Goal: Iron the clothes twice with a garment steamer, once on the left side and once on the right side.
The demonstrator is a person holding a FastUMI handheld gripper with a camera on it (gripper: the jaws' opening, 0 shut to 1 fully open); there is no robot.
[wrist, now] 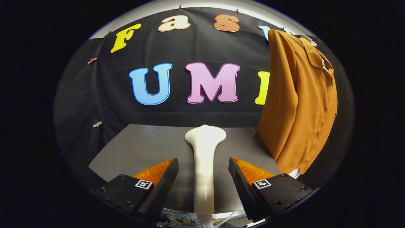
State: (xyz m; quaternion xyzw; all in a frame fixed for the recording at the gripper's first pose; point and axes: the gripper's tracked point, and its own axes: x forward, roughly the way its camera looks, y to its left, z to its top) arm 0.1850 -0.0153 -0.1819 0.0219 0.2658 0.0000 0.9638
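Note:
A white garment steamer lies on the grey table, its handle running back between my two fingers and its wide head pointing away, just beyond the fingertips. My gripper is open, with a gap on each side between the fingers and the steamer's handle. An orange button-up shirt hangs on a hanger to the right, beyond and above the right finger, its hem reaching down near the table's right edge.
The table's far edge meets the black cloth wall behind the steamer's head. Some cables lie below the table's near edge, under the steamer's handle end. Small clips hold the cloth at the left.

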